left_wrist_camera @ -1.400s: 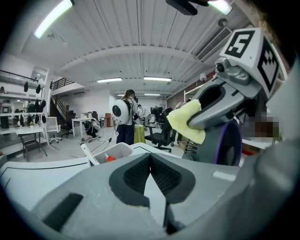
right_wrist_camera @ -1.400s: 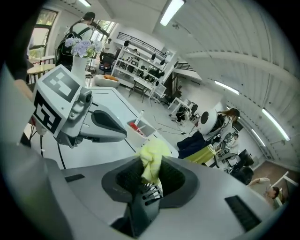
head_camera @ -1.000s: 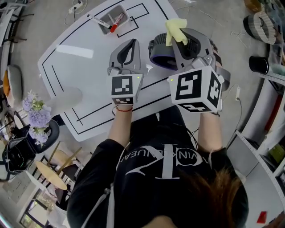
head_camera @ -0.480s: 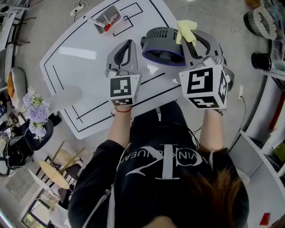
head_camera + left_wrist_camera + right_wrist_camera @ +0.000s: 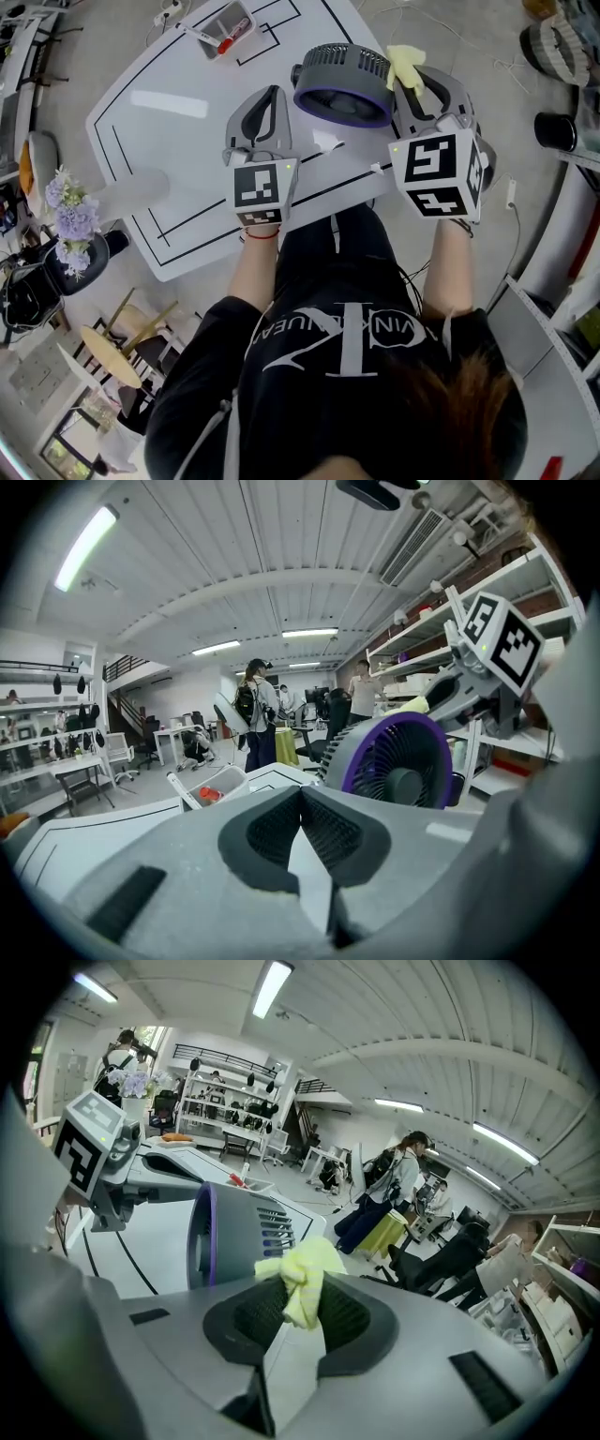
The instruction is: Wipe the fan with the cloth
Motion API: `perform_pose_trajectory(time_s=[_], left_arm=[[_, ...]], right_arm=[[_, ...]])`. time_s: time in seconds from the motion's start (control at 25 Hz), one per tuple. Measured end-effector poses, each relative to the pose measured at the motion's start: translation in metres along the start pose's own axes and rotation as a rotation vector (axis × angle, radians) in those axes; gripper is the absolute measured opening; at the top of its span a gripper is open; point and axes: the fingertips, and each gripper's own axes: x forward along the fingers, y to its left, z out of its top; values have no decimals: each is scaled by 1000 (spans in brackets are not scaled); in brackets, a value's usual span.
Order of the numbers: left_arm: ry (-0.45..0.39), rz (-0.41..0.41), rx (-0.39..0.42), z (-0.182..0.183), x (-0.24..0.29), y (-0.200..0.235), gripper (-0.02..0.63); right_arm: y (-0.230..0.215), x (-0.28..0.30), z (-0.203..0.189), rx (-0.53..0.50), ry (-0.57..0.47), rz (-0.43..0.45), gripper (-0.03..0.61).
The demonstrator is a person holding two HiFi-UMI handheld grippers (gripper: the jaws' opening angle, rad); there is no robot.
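The grey fan [image 5: 342, 82] with a purple ring stands on the white table [image 5: 187, 159]; it also shows in the left gripper view [image 5: 398, 769] and the right gripper view [image 5: 234, 1232]. My right gripper [image 5: 409, 77] is shut on the yellow cloth [image 5: 404, 62], which sits at the fan's right rim. The cloth [image 5: 302, 1281] bunches up between the right gripper's [image 5: 300, 1299] pads. My left gripper [image 5: 271, 97] is shut and empty, just left of the fan and apart from it. Its tips [image 5: 302, 797] meet with nothing between them.
A small grey tray [image 5: 225, 23] with markers lies at the table's far side. A flower bunch [image 5: 70, 220] stands off the table's left edge. Shelving and a black cylinder [image 5: 555, 131] are at the right. People stand in the background of both gripper views.
The right gripper with the cloth has slid from over the fan's top to its right rim and sunk a little. The left gripper has shifted slightly and stays shut.
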Motion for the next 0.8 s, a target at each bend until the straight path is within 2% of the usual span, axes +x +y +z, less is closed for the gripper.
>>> perform_pose_trajectory(time_s=[0.2,0.44,0.72,0.8], left_arm=[[6,-10,-3,-3,-9,-14,8],[1,-45,12,0,-15,-42,8],[-13,-154,8,10,-13,-88,11],[-16,-198,-2,11,-11,-103,54]], right_arm=[[4,0,-18,1,25,12,86],[7,-4,-24,17,-9,7,86],[2,-26,-32,29,-46,-30,87],[3,-31,-38,38,-48,-35,87]])
